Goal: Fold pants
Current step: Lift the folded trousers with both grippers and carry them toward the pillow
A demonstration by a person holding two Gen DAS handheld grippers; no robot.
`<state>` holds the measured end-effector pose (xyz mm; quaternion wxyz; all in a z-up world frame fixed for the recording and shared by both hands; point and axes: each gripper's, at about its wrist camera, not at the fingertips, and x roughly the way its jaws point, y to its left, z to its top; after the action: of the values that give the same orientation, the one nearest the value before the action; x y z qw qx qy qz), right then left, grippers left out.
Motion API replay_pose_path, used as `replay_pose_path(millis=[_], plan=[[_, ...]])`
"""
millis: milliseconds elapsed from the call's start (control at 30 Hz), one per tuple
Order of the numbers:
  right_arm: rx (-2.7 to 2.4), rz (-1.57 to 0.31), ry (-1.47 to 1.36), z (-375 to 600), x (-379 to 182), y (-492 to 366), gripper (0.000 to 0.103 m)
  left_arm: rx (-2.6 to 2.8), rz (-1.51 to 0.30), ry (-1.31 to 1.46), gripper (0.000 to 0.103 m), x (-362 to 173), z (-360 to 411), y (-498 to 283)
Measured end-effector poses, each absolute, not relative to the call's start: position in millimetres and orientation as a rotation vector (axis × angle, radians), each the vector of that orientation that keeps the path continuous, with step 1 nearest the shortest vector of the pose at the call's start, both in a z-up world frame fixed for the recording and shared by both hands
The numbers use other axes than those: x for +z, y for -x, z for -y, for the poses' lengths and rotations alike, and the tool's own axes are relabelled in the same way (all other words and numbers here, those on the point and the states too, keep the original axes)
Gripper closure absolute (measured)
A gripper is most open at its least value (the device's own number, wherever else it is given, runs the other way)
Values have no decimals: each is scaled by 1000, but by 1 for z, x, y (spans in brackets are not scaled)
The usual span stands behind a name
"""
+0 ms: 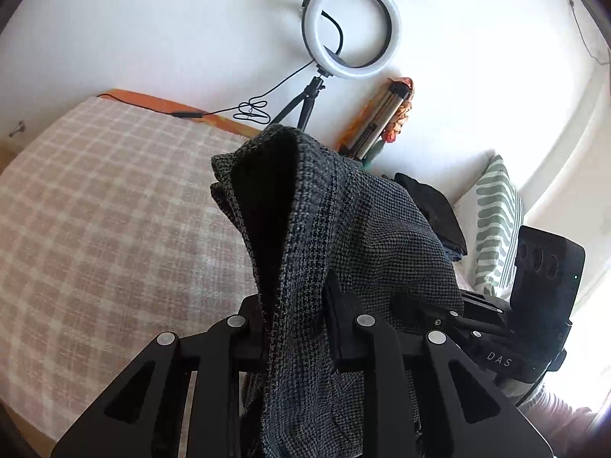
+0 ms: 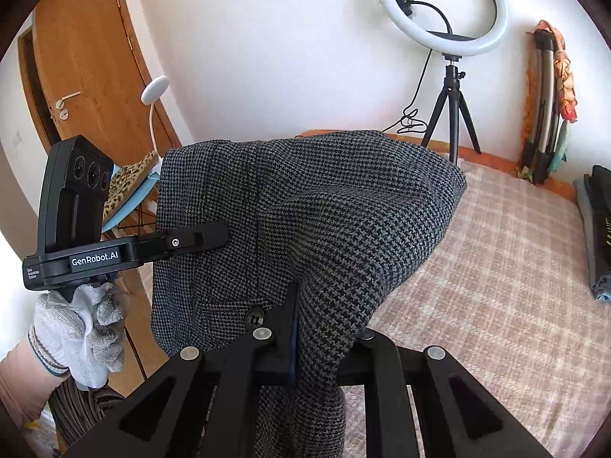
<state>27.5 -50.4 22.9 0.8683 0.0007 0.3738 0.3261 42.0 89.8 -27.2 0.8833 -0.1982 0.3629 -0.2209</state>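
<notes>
Dark grey houndstooth pants (image 1: 343, 236) hang in the air above the bed, held by both grippers. My left gripper (image 1: 296, 320) is shut on a bunched edge of the pants; the cloth drapes over its fingers. My right gripper (image 2: 305, 328) is shut on the pants (image 2: 290, 221) near a black button, and the cloth covers its right finger. In the right wrist view the left gripper (image 2: 214, 238) pinches the pants from the left, held by a gloved hand. In the left wrist view the right gripper (image 1: 427, 311) shows at the right, partly behind the cloth.
A bed with a pink-beige checked cover (image 1: 95, 210) (image 2: 496, 267) lies below. A ring light on a tripod (image 1: 351, 26) (image 2: 443, 7) stands at the far edge. Folded dark clothes (image 1: 435, 210) (image 2: 599, 229) and a striped pillow (image 1: 492, 221) lie at the right. A wooden door (image 2: 88, 61) is at left.
</notes>
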Motion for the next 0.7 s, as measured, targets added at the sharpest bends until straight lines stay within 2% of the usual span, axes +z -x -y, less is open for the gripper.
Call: replay_pose_path(millis=[333,700], plan=[[559,-724,-2,126,54,-8,93,-587,-723,350,84,5,-18,-52],[398,-641,-6,238,95,-8,93,-733,-665,308,84,55,93,-81]])
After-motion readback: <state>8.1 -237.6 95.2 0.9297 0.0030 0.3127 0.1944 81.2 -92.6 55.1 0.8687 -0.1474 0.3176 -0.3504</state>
